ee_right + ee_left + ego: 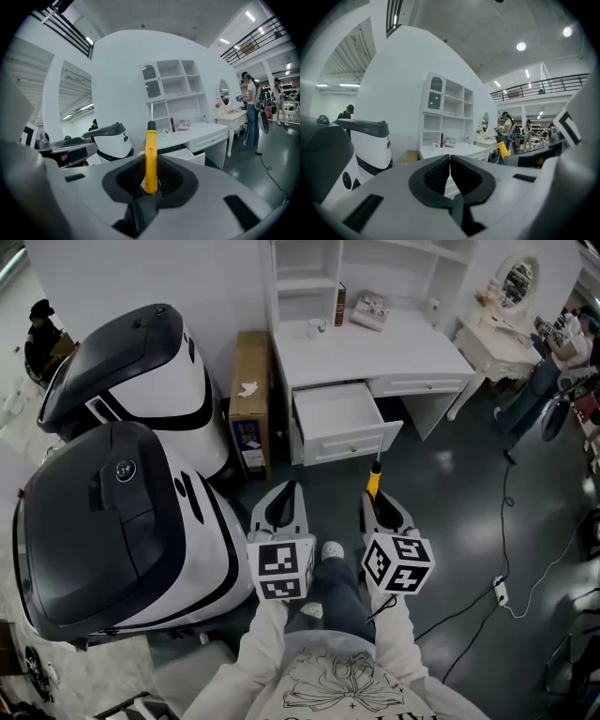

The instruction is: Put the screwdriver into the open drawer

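Right gripper [379, 501] clamps a yellow screwdriver [150, 159]; left gripper [287, 489] closed on nothing. Dark glossy floor [450, 512]; white desk [375, 354], drawer [347, 446] open, bare inside.

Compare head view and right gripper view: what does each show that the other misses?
Head view only: the inside of the open drawer from above, and the person's legs. Right gripper view only: the right gripper with its fingers shut on the yellow handle of the screwdriver, shaft pointing up; ceiling lights. Both: the screwdriver, the white desk, its open drawer, the white-and-black machines.
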A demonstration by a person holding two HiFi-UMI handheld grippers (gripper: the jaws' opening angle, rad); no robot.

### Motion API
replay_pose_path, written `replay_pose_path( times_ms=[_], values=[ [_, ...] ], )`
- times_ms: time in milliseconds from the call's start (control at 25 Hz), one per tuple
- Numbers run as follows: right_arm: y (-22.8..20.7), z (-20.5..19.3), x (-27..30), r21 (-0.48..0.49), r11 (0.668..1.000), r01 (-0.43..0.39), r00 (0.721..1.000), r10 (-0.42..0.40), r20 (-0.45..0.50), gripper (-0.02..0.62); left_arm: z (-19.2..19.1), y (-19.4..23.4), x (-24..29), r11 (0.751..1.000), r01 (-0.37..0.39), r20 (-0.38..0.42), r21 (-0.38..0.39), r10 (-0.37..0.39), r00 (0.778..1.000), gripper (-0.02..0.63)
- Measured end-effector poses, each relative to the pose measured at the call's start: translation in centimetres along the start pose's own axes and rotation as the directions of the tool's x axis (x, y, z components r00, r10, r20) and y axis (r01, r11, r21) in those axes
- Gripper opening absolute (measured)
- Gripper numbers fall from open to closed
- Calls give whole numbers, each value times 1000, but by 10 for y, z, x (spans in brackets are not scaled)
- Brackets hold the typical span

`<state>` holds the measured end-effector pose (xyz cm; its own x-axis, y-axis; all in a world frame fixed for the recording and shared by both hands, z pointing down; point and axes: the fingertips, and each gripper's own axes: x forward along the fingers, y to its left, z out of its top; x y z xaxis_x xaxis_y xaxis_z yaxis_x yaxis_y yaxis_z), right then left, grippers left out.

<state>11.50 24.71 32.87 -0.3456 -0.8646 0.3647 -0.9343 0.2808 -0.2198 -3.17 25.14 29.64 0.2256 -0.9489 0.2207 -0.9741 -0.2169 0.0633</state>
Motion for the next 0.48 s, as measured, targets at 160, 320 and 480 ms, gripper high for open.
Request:
replay_pose_path(
  times_ms=[160, 320, 480],
  values=[
    [-13, 10, 32, 0, 1000, -17, 1000, 17, -12, 69, 3, 5, 31, 1000, -19, -14, 2, 19, 1000, 6],
    [-28, 26, 71, -7, 999, -37, 999, 37, -18, 69, 8, 10, 74, 999, -34, -17, 1, 34, 999, 6],
    [-47, 48, 113, -16, 998, -63, 998, 63, -27, 69, 19, 16, 121, 998, -59, -17, -6, 59, 998, 6]
  ],
)
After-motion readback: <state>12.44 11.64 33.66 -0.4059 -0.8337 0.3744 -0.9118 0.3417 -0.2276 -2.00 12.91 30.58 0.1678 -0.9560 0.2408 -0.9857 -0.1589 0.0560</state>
